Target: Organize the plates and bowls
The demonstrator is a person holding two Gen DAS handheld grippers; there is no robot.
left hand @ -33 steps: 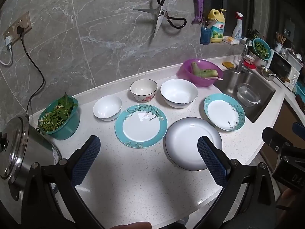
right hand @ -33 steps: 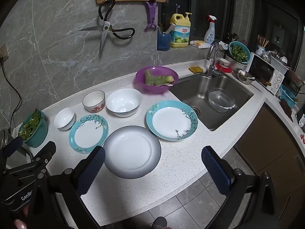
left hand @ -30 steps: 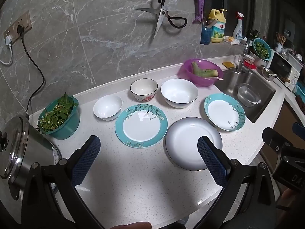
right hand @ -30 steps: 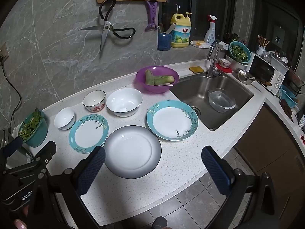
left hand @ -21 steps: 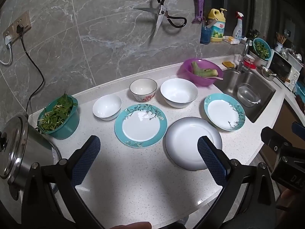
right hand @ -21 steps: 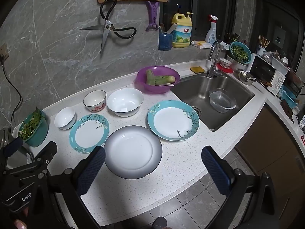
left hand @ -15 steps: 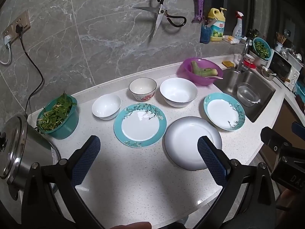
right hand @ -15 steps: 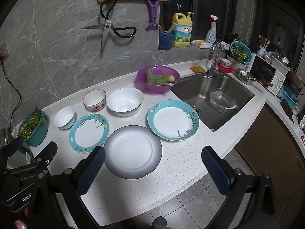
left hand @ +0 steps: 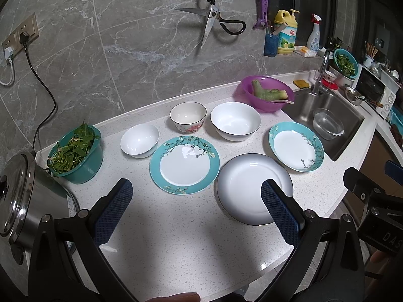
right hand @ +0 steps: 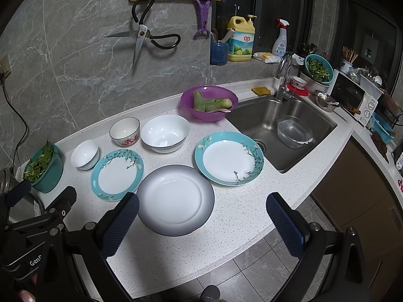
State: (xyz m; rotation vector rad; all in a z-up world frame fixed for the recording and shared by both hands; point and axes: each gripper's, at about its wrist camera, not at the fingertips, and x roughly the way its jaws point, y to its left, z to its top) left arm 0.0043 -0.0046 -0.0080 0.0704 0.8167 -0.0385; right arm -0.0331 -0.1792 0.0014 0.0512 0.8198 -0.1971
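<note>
Hovering above the white speckled countertop point(left hand: 176, 239), the left gripper point(left hand: 194, 211) has its blue-padded fingers spread wide, nothing between them. Right gripper point(right hand: 201, 222) likewise wide open and empty, held over the counter's front edge.

Dishes all sit on the counter, ahead of both tools, none touched. Large white round plate with a dark rim point(right hand: 175, 199) is nearest: in the right wrist view it lies between the fingers' line, closer to the left finger, and in the left wrist view the right finger overlaps its near edge. Smaller teal-rimmed floral plate point(left hand: 184, 167) lies just left of it, straight ahead of the left gripper's gap. Larger teal-rimmed floral plate point(right hand: 229, 161) lies to the right, near the steel sink point(right hand: 262, 115).

Behind the plates, a row of bowls: small plain white bowl point(left hand: 139, 140), white bowl with red flower print point(left hand: 188, 117), big white bowl with a thin dark rim point(left hand: 235, 121). They stand close together, apart from each other.

Purple plastic basin holding green vegetable pieces point(right hand: 209, 103) sits behind, beside the sink. Teal colander of leafy greens point(left hand: 75, 154) stands far left.
</note>
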